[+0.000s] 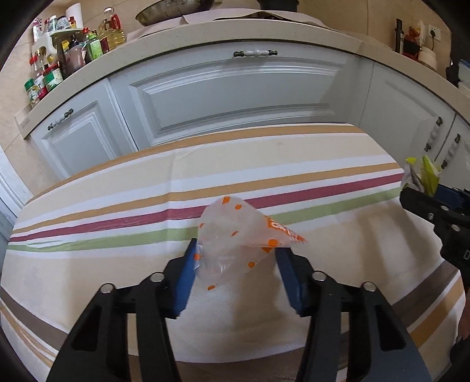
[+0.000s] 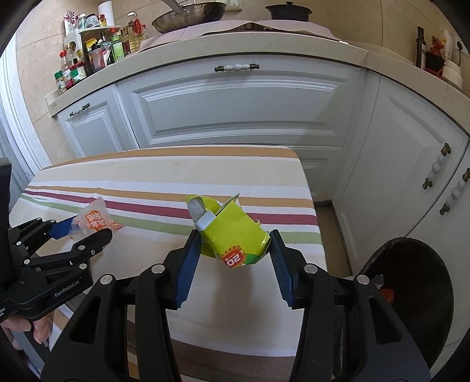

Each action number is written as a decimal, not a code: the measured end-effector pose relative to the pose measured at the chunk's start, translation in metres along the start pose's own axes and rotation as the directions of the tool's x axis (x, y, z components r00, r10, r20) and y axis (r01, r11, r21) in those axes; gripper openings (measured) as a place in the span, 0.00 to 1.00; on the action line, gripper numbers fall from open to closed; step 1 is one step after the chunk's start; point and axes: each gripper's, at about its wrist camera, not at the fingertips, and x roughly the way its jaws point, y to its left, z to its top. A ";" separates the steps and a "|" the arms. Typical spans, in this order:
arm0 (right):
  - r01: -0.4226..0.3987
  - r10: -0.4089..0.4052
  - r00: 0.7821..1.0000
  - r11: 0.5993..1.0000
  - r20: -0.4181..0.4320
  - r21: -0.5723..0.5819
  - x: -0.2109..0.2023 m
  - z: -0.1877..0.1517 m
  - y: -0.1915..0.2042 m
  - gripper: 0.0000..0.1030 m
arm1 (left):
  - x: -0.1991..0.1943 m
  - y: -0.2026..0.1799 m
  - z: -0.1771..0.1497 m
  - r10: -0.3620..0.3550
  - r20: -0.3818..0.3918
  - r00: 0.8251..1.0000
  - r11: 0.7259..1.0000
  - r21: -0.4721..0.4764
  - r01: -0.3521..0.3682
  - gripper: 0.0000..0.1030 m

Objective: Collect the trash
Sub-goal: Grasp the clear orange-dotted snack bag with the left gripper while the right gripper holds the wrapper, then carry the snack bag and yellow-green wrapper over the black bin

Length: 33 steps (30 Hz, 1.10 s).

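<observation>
My left gripper is shut on a clear plastic wrapper with orange dots and holds it just above the striped tablecloth. The wrapper also shows in the right wrist view. My right gripper is shut on a crumpled yellow-green carton with a white spout, held above the table's right part. The carton shows at the right edge of the left wrist view. A dark round bin stands on the floor to the right of the table, with an orange scrap inside.
White cabinet doors run behind the table under a beige counter. Bottles and jars crowd the counter's left end; a pan and a pot sit further back. The table's far edge lies close to the cabinets.
</observation>
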 end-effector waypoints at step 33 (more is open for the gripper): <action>-0.017 0.018 0.999 1.000 0.042 -0.001 -0.082 -0.056 0.019 0.45 | -0.094 0.000 -0.063 0.007 0.085 0.996 0.990 -0.138 0.005 0.11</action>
